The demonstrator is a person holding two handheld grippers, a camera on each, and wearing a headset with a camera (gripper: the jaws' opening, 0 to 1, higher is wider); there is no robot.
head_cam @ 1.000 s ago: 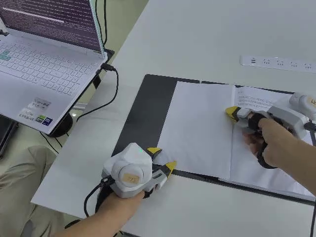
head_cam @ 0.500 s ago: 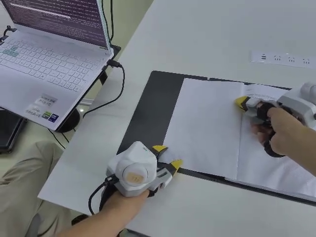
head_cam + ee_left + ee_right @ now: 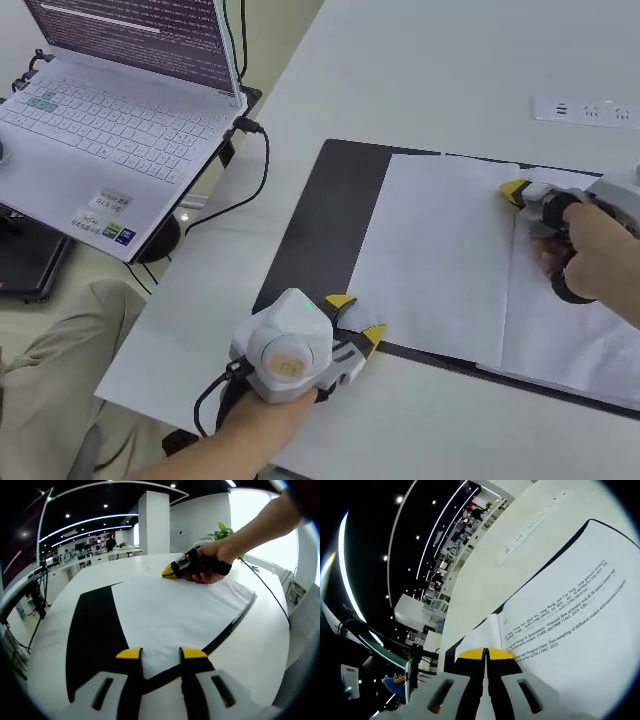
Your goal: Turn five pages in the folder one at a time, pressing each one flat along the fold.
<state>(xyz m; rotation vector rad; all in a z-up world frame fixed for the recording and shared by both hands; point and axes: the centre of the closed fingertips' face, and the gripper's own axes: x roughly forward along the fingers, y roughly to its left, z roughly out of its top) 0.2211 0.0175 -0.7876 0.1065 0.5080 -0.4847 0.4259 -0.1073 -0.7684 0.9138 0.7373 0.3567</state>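
Observation:
The black folder (image 3: pixel 315 225) lies open on the white table, with a blank turned page (image 3: pixel 435 250) on its left half and a printed page (image 3: pixel 565 615) on its right. My right gripper (image 3: pixel 514 191) is shut, its yellow tips (image 3: pixel 485 653) pressed down on the paper at the fold, near the folder's far end. My left gripper (image 3: pixel 356 319) is open at the folder's near edge. Its jaws (image 3: pixel 161 653) rest apart over the blank page's (image 3: pixel 175 605) near edge and the black cover (image 3: pixel 92 630), with nothing between them. The right gripper (image 3: pixel 172 570) also appears in the left gripper view.
An open laptop (image 3: pixel 110 130) stands at the left on a stand, its cable (image 3: pixel 235 195) trailing beside the folder. A white power strip (image 3: pixel 585 111) lies at the back right. The table edge runs just behind my left hand.
My right gripper has slid along the fold toward the folder's far end. The left gripper has stayed at the near edge. The head camera has shifted.

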